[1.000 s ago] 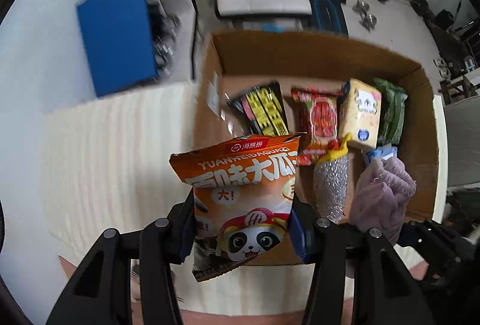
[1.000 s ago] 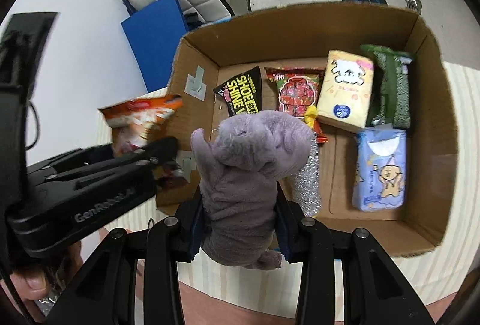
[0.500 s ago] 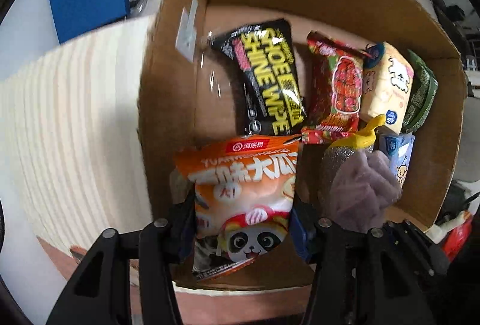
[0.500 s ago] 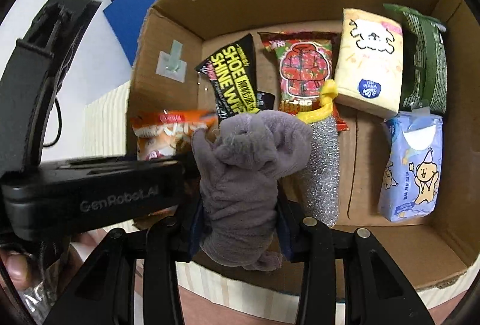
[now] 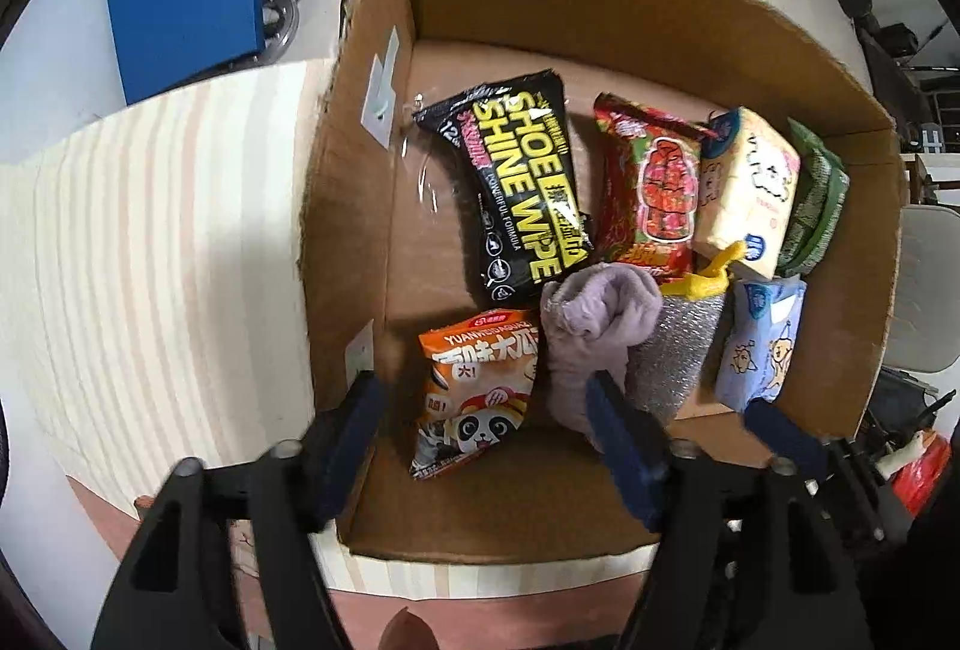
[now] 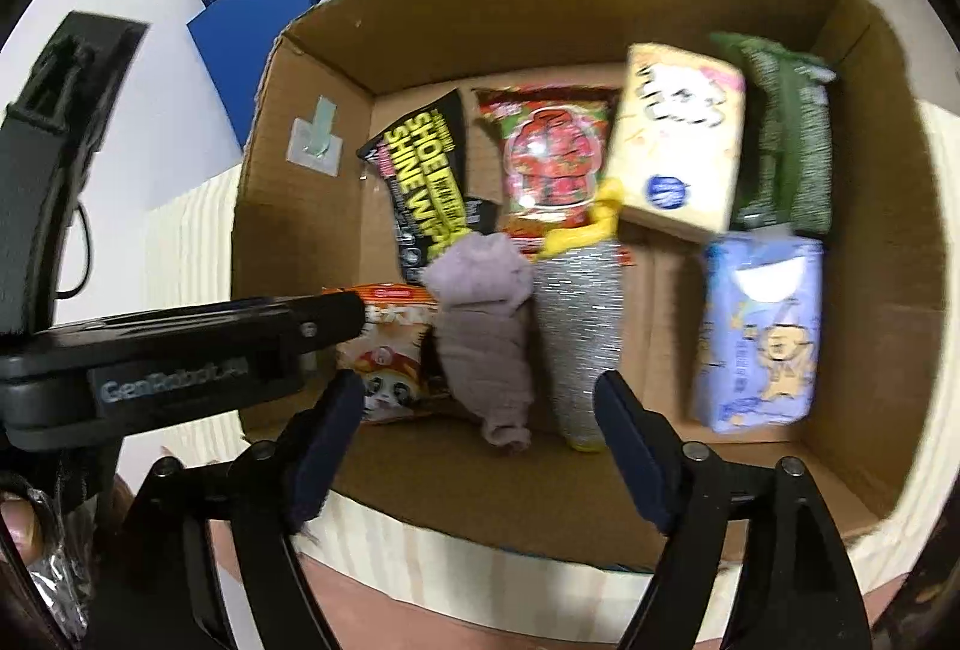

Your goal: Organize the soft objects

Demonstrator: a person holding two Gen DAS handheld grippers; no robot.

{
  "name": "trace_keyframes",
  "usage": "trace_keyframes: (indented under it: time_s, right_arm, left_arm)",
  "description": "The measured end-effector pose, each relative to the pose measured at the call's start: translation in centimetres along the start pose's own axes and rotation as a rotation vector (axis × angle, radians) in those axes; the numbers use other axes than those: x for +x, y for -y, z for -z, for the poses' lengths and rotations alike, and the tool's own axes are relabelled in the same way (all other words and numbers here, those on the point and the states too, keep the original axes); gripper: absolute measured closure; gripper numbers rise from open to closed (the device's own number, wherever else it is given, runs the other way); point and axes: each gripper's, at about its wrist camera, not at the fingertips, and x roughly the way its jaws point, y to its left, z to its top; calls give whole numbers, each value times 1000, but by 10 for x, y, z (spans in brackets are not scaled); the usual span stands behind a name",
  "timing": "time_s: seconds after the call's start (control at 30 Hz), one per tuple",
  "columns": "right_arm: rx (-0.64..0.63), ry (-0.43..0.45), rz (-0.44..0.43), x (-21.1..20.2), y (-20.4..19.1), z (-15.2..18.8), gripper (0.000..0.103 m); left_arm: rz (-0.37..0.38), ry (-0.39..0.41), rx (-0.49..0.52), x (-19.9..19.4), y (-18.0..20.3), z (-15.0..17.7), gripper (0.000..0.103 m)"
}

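Both hand-held grippers, left (image 5: 486,446) and right (image 6: 480,446), hang spread over the cardboard box (image 5: 600,2), where the limp purple plush toy (image 5: 591,326) and light, crinkly panda snack bag (image 5: 474,392) look easiest pinched mid-body.

Soft goods in a cardboard box (image 5: 600,8), eight items lying on its floor.

Front row: orange panda snack bag (image 5: 477,389) flat at the left wall; crumpled purple plush (image 5: 591,332) just beside it; silver scrubber (image 5: 678,350) with yellow loop, touching the plush; blue tissue pack (image 5: 759,344) to the right. Back row: black "Shoe Shine Wipe" pack (image 5: 525,182), tilted; red snack bag (image 5: 654,188); cream tissue pack (image 5: 750,188), its edge resting on the red bag; green pack (image 5: 816,206) against the right wall.
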Motion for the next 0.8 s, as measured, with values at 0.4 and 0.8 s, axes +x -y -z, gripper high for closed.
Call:
trace_keyframes:
  time_s: [0.4, 0.8]
  right_arm:
    - [-19, 128, 241, -53, 46, 27, 0]
    - [19, 177, 258, -86, 68, 47, 0]
  left_arm:
    - [-46, 169, 19, -32, 22, 47, 1]
    - [-81, 263, 35, -58, 40, 71, 1]
